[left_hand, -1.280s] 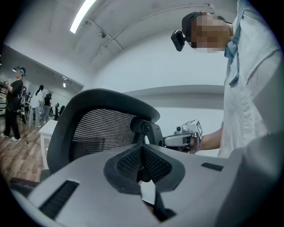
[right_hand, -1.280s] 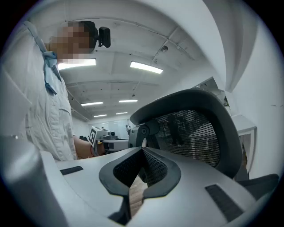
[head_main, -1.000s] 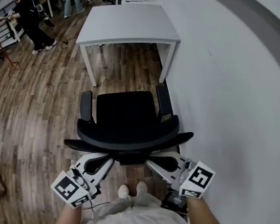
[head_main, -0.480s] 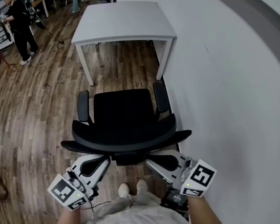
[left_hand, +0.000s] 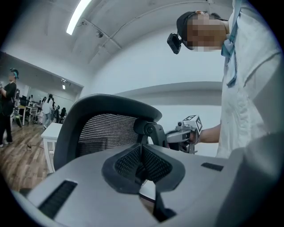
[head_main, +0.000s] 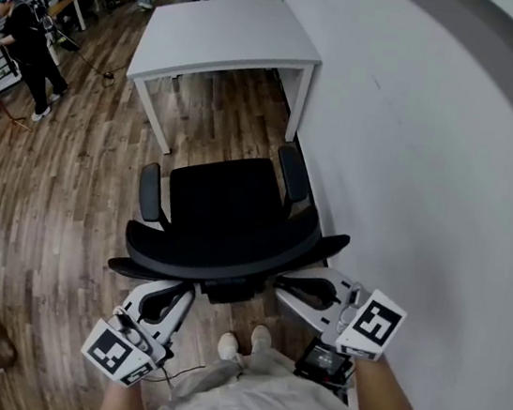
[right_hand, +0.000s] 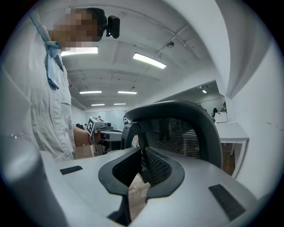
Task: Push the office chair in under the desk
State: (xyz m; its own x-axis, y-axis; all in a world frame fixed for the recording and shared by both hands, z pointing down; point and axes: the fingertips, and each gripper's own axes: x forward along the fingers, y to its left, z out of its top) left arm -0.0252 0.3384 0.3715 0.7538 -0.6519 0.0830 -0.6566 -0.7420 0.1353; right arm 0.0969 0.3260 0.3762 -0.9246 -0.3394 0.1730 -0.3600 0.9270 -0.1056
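Observation:
A black office chair (head_main: 226,206) stands on the wood floor with its seat facing a white desk (head_main: 226,32) further ahead; its front right armrest is close to the desk's near right leg. My left gripper (head_main: 174,298) is shut and empty just behind the curved backrest (head_main: 230,260), at its left. At the backrest's right, my right gripper (head_main: 309,290) is also shut and empty. The left gripper view shows the shut left gripper (left_hand: 142,166) pointing at the mesh backrest (left_hand: 104,128). In the right gripper view, the shut right gripper (right_hand: 142,165) faces the backrest (right_hand: 186,131) from the other side.
A white wall (head_main: 433,158) runs close along the right of the chair and desk. My shoes (head_main: 242,344) stand right behind the chair. A person in black (head_main: 28,44) and other people and furniture are at the far left, across the wood floor (head_main: 49,199).
The view has shifted slightly forward with chair and desk. My left gripper has dropped a little down and left. Both grippers stay shut behind the backrest. The person in black has moved.

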